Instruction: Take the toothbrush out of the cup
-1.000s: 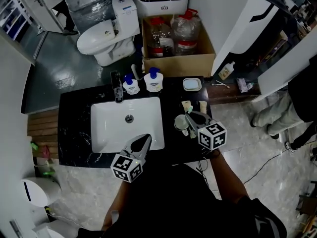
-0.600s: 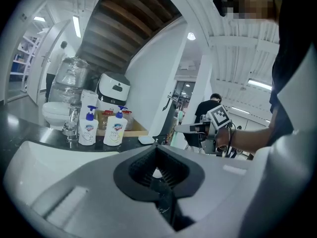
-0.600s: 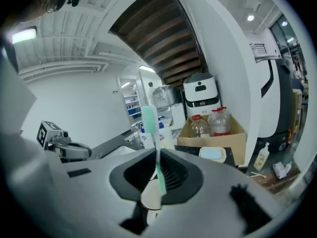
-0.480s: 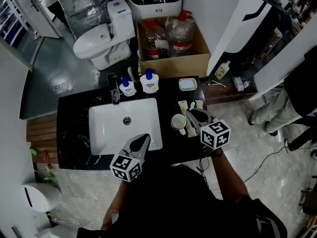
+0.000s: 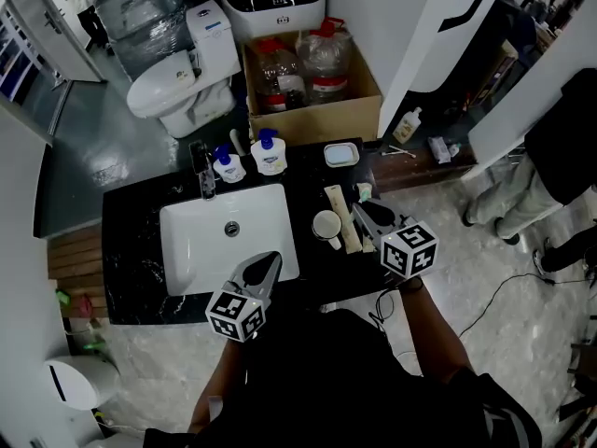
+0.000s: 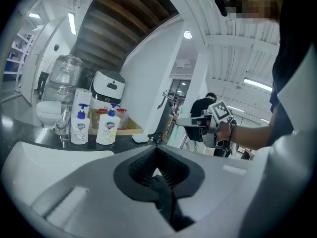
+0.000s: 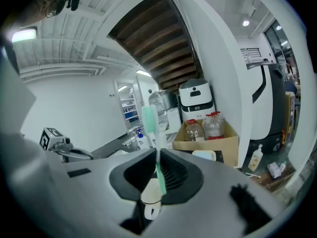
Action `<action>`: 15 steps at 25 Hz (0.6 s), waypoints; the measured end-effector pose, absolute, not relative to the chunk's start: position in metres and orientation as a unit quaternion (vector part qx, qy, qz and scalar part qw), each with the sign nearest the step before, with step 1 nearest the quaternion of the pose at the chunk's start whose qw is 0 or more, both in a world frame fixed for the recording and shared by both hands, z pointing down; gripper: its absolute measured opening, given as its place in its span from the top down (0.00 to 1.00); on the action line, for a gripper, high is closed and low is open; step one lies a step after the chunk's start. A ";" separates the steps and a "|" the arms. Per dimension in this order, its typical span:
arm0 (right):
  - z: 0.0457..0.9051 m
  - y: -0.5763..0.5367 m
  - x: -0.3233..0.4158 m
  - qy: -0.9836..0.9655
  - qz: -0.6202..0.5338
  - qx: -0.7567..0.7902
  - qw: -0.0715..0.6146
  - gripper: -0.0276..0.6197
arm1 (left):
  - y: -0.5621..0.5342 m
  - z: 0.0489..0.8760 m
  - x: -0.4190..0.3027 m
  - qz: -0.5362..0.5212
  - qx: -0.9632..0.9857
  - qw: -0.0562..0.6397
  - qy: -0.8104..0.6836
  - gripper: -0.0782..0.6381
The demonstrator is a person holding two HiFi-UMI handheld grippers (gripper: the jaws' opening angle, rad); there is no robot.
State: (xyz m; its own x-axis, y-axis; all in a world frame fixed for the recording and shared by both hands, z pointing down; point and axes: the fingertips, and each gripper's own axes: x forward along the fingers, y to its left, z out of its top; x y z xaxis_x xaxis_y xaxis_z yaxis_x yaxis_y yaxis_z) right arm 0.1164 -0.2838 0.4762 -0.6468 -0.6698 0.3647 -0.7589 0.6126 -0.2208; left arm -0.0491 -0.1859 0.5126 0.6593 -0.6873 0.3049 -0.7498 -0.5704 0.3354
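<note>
Green and white, the toothbrush [image 7: 150,128] is standing upright in the right hand-held gripper [image 7: 157,171], and the jaws are pinching its handle while the bristle head is poking up above them. Looking down from the head view, that gripper is hovering over the black marble table [image 5: 131,250]. It is holding the toothbrush out at about 2 o'clock from the white cup [image 5: 326,224], off to the side and not inside it. The cup is sitting on the table at 3 o'clock of the white sink [image 5: 201,241], with a beige strip [image 5: 341,220] lying just beside it. The left hand-held gripper [image 5: 270,264] is hanging at the sink's 6 o'clock edge, jaws pressed together and gripping nothing. At 12 o'clock of the sink, two soap bottles [image 5: 270,153] are standing beside the faucet [image 5: 201,168].
</note>
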 end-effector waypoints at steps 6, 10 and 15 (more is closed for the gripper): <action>0.484 -0.275 0.134 -0.883 0.189 0.410 0.128 0.90 | -0.184 0.511 -0.037 0.074 0.888 0.219 -0.397 0.88; 0.487 -0.268 0.143 -0.879 0.195 0.416 0.127 0.90 | -0.183 0.510 -0.034 0.080 0.891 0.218 -0.391 0.88; 0.494 -0.264 0.151 -0.876 0.199 0.420 0.130 0.90 | -0.181 0.510 -0.031 0.084 0.891 0.218 -0.389 0.88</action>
